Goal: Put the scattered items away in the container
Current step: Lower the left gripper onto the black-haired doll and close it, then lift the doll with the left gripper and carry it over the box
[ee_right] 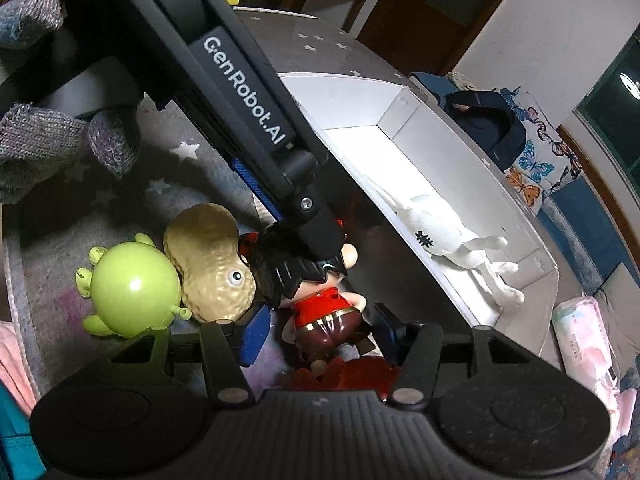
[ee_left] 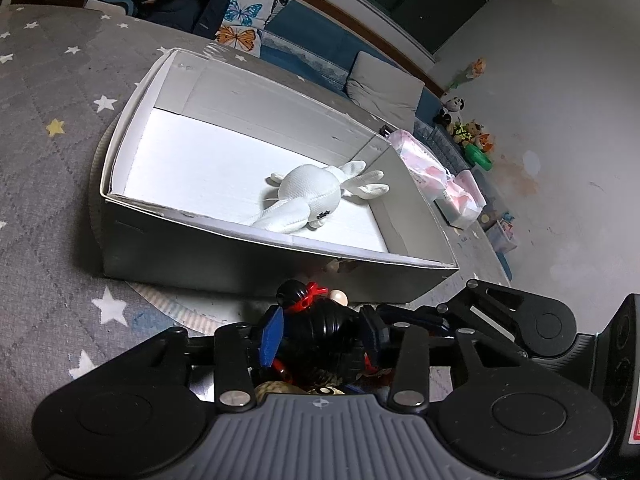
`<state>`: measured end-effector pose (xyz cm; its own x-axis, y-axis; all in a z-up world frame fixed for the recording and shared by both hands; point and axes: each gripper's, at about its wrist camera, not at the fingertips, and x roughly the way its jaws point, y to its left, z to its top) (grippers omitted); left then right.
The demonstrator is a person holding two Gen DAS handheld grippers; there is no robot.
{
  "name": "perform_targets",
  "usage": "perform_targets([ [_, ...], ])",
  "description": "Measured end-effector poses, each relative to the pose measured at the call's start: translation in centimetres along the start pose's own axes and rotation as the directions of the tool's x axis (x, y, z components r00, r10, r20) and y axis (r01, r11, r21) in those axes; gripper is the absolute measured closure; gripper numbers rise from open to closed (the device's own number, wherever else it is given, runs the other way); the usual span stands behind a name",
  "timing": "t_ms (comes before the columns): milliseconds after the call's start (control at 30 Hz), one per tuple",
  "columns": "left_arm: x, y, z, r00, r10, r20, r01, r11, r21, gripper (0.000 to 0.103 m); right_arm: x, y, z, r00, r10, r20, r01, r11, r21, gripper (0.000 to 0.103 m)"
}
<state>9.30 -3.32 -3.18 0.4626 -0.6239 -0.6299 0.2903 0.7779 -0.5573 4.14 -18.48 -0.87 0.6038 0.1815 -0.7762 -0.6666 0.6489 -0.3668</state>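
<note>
A doll with black hair and a red outfit (ee_right: 320,304) stands on the grey star rug just in front of the white box (ee_left: 248,240). My left gripper (ee_left: 324,336) is shut on the doll's black-haired head (ee_left: 320,332); it also shows from above in the right wrist view (ee_right: 316,240). My right gripper (ee_right: 320,336) has its blue pads either side of the doll's lower body, seemingly apart from it. A white plush toy (ee_left: 308,196) lies inside the box. A tan peanut toy (ee_right: 208,264) and a green round toy (ee_right: 132,292) lie left of the doll.
The box (ee_right: 400,120) sits on a grey star-patterned rug (ee_left: 52,160). Pink tissue packs (ee_left: 440,184) lie beyond its right end. A dark backpack (ee_left: 180,0) and a butterfly cushion (ee_left: 248,12) sit behind. Small toys (ee_left: 472,132) line the wall.
</note>
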Motion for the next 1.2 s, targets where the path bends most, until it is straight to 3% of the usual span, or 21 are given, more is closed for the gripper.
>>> perform_targets([
  [433, 0.5, -0.9, -0.6, 0.999, -0.041, -0.023, 0.042, 0.999, 0.034, 0.06, -1.9, 0.1, -2.7, 0.996, -0.035, 0.077, 0.025, 0.991, 0.133, 0.049],
  [833, 0.9, -0.7, -0.3, 0.999, -0.035, -0.032, 0.036, 0.999, 0.018, 0.057, -1.0, 0.8, -2.1, 0.997, -0.024, 0.073, 0.02, 0.998, 0.053, 0.049],
  [1200, 1.0, -1.1, 0.0, 0.999, -0.024, -0.039, 0.025, 0.999, 0.034, 0.058, -1.0, 0.2, -2.0, 0.997, -0.001, 0.083, -0.006, 0.996, 0.085, 0.052],
])
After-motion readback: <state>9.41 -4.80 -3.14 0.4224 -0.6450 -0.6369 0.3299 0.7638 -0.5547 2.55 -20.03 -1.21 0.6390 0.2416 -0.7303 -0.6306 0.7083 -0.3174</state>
